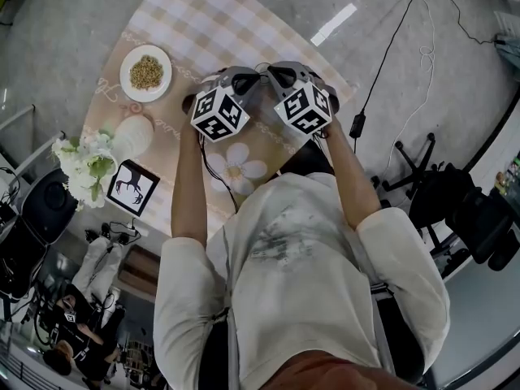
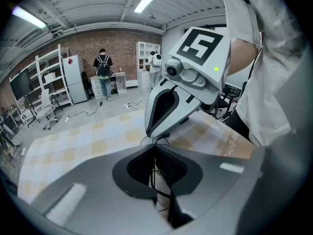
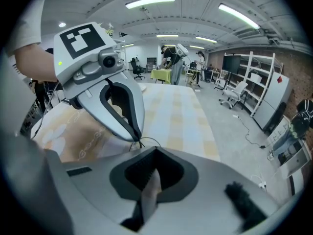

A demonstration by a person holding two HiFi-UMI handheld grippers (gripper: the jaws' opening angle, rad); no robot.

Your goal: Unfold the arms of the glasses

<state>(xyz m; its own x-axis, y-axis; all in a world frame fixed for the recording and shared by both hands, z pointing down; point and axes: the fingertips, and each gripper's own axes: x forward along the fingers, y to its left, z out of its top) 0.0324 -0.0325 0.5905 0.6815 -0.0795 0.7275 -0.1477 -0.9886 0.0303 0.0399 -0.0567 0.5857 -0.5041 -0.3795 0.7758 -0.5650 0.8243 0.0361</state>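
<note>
Left gripper [image 2: 155, 153] was clamped on the light, bendy wire glasses [image 2: 157, 141], right gripper [image 3: 155, 153] at 3 o'clock was pinched shut; I'd grab near the hinge.

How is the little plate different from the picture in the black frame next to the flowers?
The plate is round and white; the picture frame is square with a black edge. The plate holds a heap of brownish grains; the picture frame shows a dark figure on white. The plate lies on one side of the white vase, the picture frame on the other, beside the flowers. Both sit close to that vase.
</note>
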